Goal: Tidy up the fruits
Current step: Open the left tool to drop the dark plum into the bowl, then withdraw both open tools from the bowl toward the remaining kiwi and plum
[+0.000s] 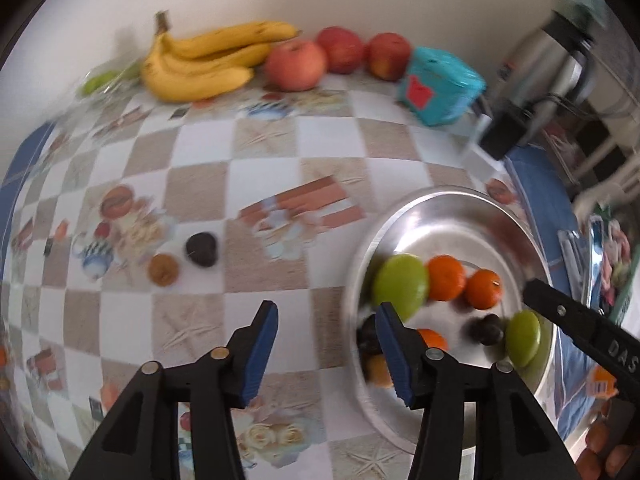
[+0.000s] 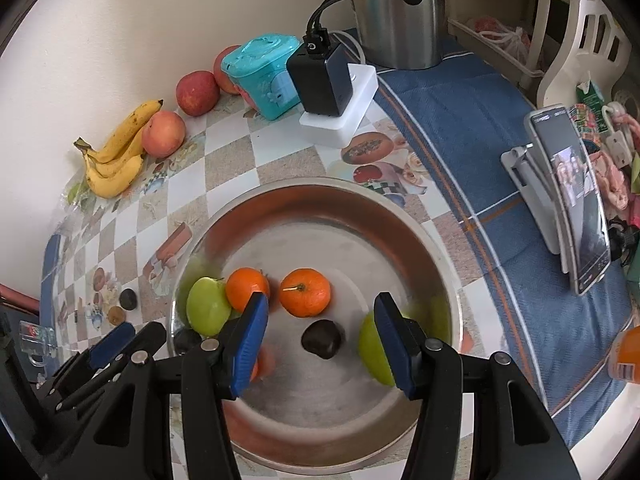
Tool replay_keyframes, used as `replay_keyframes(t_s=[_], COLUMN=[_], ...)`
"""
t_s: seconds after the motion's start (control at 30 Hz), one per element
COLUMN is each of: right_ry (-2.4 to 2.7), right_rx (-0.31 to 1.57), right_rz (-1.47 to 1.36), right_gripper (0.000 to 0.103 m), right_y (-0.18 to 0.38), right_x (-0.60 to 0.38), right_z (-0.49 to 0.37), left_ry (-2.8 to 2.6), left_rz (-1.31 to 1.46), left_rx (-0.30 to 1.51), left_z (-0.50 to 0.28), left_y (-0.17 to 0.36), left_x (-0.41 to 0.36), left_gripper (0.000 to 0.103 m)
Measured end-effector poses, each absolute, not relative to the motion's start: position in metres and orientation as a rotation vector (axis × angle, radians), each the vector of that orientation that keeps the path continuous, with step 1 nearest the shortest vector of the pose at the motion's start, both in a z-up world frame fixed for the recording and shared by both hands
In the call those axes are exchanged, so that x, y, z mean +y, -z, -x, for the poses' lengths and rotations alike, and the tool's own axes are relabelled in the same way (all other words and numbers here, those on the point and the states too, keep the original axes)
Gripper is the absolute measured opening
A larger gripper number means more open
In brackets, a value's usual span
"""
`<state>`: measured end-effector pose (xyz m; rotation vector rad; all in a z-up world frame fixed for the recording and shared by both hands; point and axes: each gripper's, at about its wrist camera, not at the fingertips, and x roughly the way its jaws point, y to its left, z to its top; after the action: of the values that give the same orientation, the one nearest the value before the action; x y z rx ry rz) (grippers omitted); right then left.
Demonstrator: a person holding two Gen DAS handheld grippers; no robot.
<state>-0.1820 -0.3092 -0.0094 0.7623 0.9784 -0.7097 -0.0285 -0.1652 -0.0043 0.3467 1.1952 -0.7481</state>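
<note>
A steel bowl [image 2: 400, 216] holds green apples [image 2: 208, 310], oranges [image 2: 306, 292] and a dark plum [image 2: 323, 338]. It also shows in the left wrist view [image 1: 460, 208]. My right gripper [image 2: 320, 344] is open and empty, just above the bowl over the plum. My left gripper [image 1: 326, 350] is open and empty above the tablecloth, left of the bowl's rim. A dark plum [image 1: 202, 249] and a small brown fruit [image 1: 163, 269] lie on the cloth ahead of it. Bananas [image 1: 200, 62] and red apples [image 1: 296, 64] lie along the wall.
A teal box [image 1: 440, 86], a black charger on a white base [image 2: 320, 80] and a steel kettle [image 2: 400, 12] stand at the back. A phone on a stand [image 2: 572, 200] is at the right on blue cloth. An orange bottle [image 2: 626, 354] is at the right edge.
</note>
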Motion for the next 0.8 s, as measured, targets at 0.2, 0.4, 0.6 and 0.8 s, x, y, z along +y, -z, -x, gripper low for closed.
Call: replay_keyframes(t_s=[0.2,0.4,0.6,0.8], right_ry=[0.678,0.633,0.630,0.644], right_rx=[0.982,1.002,1.005,1.017], right_rz=[-0.745,-0.732,-0.724,-0.728], right_gripper=[0.057,0.057,0.057,0.058], right_y=[0.007,0.010,0.010,0.013], right_x=[-0.301,-0.294,-0.292,-0.295], right_z=[0.173,0.163,0.161,0.162], left_ry=[0.644,0.596,0.585,0.555], left_rz=[-0.257,-0.201,-0.188,-0.187], left_rx=[1.245,1.259,1.263,1.277], left_z=[0.002,-0.015,-0.018,-0.019], left_y=[0.005,0.002,0.001,0.006], left_x=[-0.142,-0.128,-0.125,-0.124], left_gripper=[0.059,0.059,0.061,0.076])
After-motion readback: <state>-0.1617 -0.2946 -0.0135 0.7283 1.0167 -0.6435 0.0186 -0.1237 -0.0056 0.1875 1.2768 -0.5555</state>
